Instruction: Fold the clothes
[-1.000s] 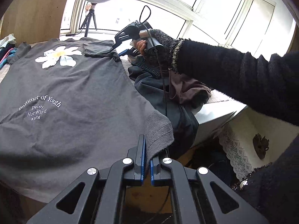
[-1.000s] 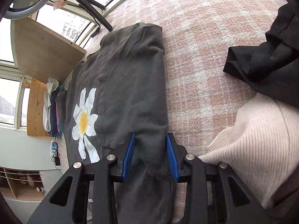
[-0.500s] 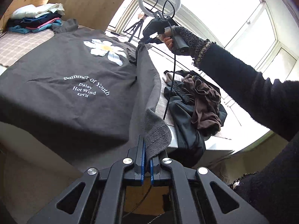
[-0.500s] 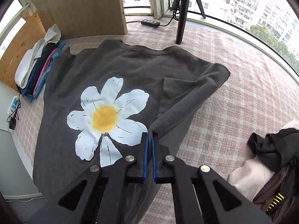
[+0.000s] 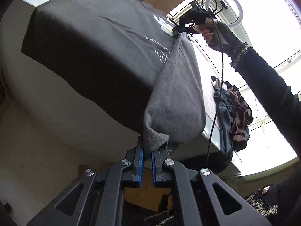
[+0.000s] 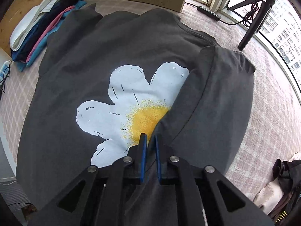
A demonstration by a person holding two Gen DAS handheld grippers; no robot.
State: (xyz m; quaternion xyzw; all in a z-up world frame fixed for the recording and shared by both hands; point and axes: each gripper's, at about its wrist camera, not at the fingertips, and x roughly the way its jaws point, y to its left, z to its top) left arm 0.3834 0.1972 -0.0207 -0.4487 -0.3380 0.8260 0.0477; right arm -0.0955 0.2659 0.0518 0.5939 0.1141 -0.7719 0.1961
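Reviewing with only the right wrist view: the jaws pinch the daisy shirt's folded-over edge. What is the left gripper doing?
Observer: The left gripper is shut on the T-shirt at its hem corner, below the platform edge.
Operator: So the shirt hangs off the platform?
Observer: Yes, its lower part drapes over the front edge.
Operator: Any print besides the daisy?
Observer: White lettering sits below the daisy, partly covered by the raised fold.
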